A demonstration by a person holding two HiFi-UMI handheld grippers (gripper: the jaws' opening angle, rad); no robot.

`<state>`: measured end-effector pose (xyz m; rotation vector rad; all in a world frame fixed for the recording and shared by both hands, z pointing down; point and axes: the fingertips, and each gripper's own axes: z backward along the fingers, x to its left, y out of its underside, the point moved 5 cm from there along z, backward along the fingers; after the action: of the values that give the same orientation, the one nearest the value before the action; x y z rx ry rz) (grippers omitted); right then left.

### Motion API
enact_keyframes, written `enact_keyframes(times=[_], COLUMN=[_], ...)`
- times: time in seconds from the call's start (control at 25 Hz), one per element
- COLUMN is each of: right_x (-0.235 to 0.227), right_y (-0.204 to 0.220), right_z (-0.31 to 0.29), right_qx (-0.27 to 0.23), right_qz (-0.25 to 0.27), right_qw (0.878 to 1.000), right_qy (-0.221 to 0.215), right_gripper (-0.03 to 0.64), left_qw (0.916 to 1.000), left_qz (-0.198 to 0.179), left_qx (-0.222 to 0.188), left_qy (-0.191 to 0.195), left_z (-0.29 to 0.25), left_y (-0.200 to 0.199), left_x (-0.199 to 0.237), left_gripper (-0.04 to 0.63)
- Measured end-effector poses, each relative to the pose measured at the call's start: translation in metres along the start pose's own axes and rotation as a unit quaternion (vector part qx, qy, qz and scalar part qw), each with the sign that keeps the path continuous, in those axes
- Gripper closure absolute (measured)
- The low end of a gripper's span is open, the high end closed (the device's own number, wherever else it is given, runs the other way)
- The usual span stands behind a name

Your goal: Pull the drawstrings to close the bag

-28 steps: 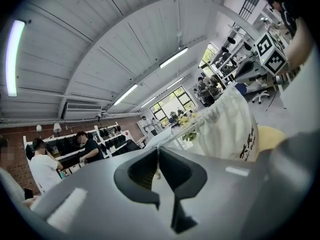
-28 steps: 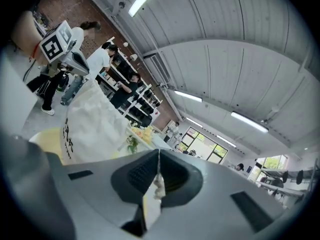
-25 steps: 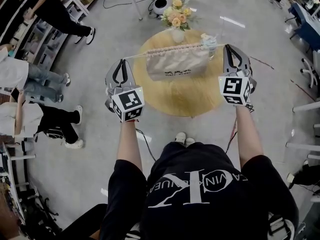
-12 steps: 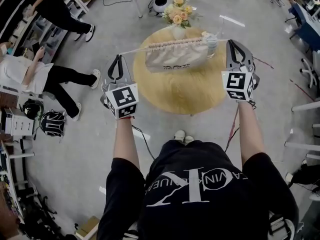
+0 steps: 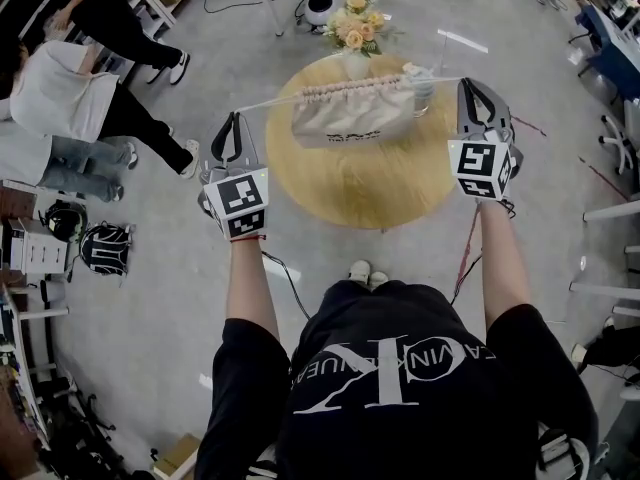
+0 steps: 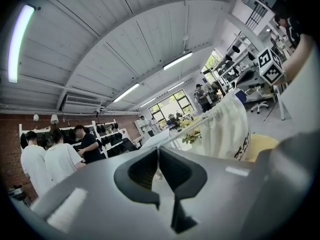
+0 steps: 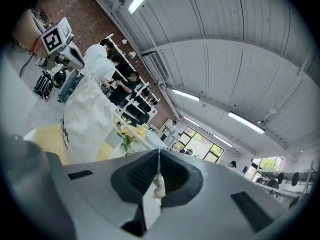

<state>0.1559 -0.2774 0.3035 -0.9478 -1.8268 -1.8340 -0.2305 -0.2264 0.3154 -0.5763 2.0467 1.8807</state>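
Note:
A cream drawstring bag (image 5: 352, 116) hangs over the round yellow table (image 5: 360, 183), its gathered mouth pulled along a taut cord. My left gripper (image 5: 237, 118) is shut on the left drawstring (image 5: 270, 101), out past the table's left edge. My right gripper (image 5: 470, 85) is shut on the right drawstring (image 5: 442, 80). In the left gripper view the cord runs from the closed jaws (image 6: 158, 151) up to the bag (image 6: 227, 129). The right gripper view shows a knotted cord end (image 7: 159, 185) pinched in the closed jaws (image 7: 159, 156), with the bag (image 7: 87, 114) off to the left.
A vase of yellow flowers (image 5: 352, 30) stands at the table's far edge, just behind the bag. People stand and crouch at the left (image 5: 60, 98) beside shelving. Cables run over the grey floor by my feet (image 5: 365, 273). A chair (image 5: 612, 138) is at the right.
Both grippers have drawn a little further apart, the left one outward to the left. The bag's mouth is bunched tighter and sits slightly higher. People at the left have shifted.

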Motion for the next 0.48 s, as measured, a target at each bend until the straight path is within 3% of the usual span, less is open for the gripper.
enact_keyframes(times=[0.48], right_x=[-0.0093], right_y=[0.0085], right_z=[-0.0058], right_qx=[0.011], right_qz=[-0.002], right_qw=[1.0], right_qy=[0.004], right_gripper=[0.597], left_qw=[1.0], left_qz=[0.0], left_qx=[0.0], left_qy=[0.003], left_z=[-0.0021], left_y=[0.0026], left_x=[0.0101], left_gripper=[0.574])
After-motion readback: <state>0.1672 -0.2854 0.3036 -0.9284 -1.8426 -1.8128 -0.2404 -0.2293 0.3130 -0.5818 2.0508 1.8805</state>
